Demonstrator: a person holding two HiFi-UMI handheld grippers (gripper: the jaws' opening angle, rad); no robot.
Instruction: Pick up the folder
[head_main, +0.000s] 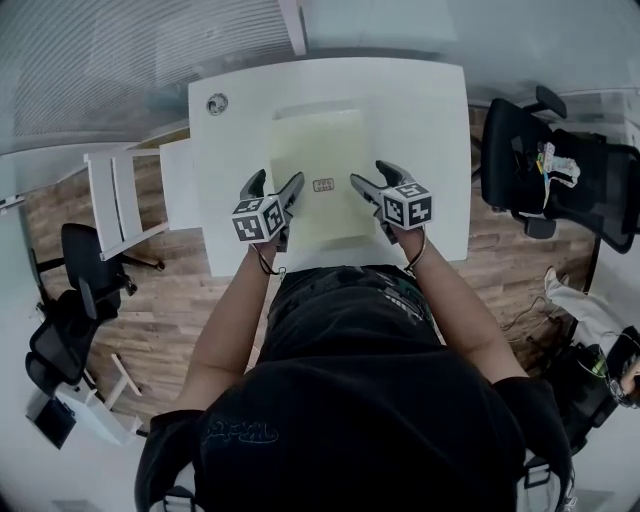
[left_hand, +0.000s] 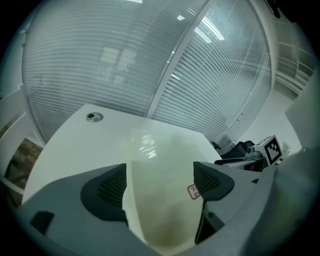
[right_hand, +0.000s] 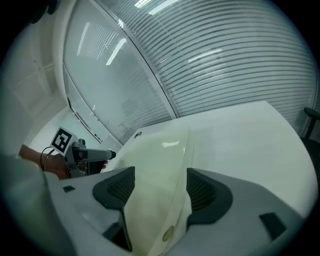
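Currently the folder (head_main: 318, 180) lies flat on the tabletop (head_main: 430, 120), its near edges between the spread jaws of the left gripper (head_main: 275, 186) and right gripper (head_main: 372, 177). An uneven pinch may skid it or buckle it.

One white rectangular tabletop (head_main: 430, 110) carries one pale yellow translucent plastic folder (head_main: 315, 150) bearing one small red-edged label (head_main: 324, 185). One round metal grommet (head_main: 217, 103) sits at the tabletop's far left corner. Two grey tools hang above its near edge: the left tool (head_main: 276, 185) and the right tool (head_main: 372, 174).
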